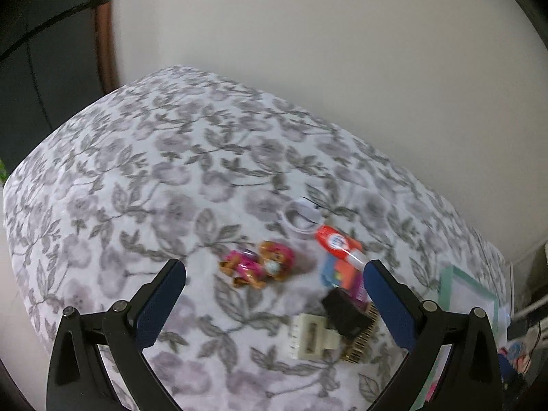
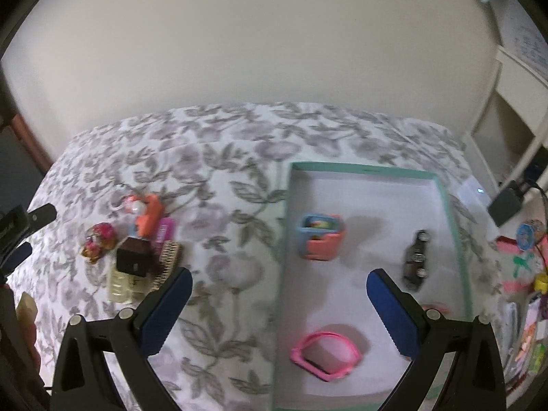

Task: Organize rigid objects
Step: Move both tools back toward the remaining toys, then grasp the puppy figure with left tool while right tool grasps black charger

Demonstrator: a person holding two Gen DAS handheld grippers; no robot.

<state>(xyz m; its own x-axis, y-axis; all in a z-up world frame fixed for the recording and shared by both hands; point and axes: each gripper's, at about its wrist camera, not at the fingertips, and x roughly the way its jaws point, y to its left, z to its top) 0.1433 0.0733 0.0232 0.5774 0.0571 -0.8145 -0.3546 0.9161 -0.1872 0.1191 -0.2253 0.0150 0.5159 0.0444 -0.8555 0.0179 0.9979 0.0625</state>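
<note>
Both tools gape wide and empty: left tool [image 1: 274,274] over toys, right tool [image 2: 279,282] over tray [image 2: 448,205].

Ahead of the left tool [image 1: 274,274] on the bench [image 1: 137,171], a toy figure [image 1: 258,267] lies just left of centre. A ring [image 1: 301,217] lies farther out to the right, a tube [image 1: 337,243] touching its near side. Nearer, by the right finger, a dark block [image 1: 346,311] rests on a flat case [image 1: 313,340].

Ahead of the right tool [image 2: 279,284], a tray [image 2: 455,226] sits on the bench. In it, a small box [image 2: 320,239] lies ahead, a bottle [image 2: 416,260] to its right, and a band [image 2: 325,356] nearest.
</note>
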